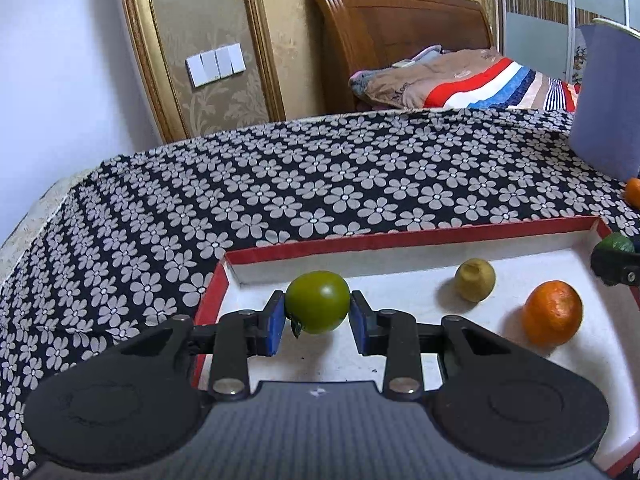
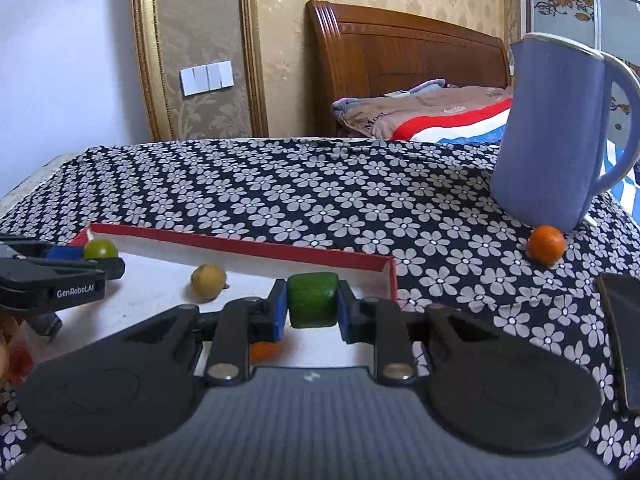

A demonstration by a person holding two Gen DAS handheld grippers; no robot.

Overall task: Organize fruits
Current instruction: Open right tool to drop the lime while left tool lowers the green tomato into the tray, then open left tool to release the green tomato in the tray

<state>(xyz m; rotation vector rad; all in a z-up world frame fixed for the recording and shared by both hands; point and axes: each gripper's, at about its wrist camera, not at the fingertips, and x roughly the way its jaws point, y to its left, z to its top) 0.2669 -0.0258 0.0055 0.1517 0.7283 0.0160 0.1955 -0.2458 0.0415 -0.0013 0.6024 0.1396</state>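
Note:
My left gripper [image 1: 317, 312] is shut on a round green fruit [image 1: 317, 301] and holds it just above the white floor of a red-rimmed box [image 1: 400, 240]. In the box lie a yellow fruit [image 1: 475, 280] and an orange [image 1: 553, 312]. My right gripper [image 2: 313, 307] is shut on a squashed green fruit [image 2: 313, 300] over the box's right end [image 2: 390, 276]. The right wrist view also shows the left gripper [image 2: 68, 270] with its green fruit [image 2: 100, 249], the yellow fruit [image 2: 208, 281], and part of the orange [image 2: 264, 350] under my fingers.
A blue pitcher [image 2: 556, 128] stands at the back right of the flowered tablecloth [image 2: 280, 192], with a small orange [image 2: 545, 243] at its base. A dark flat object [image 2: 624, 332] lies at the right edge. A bed and wall stand behind the table.

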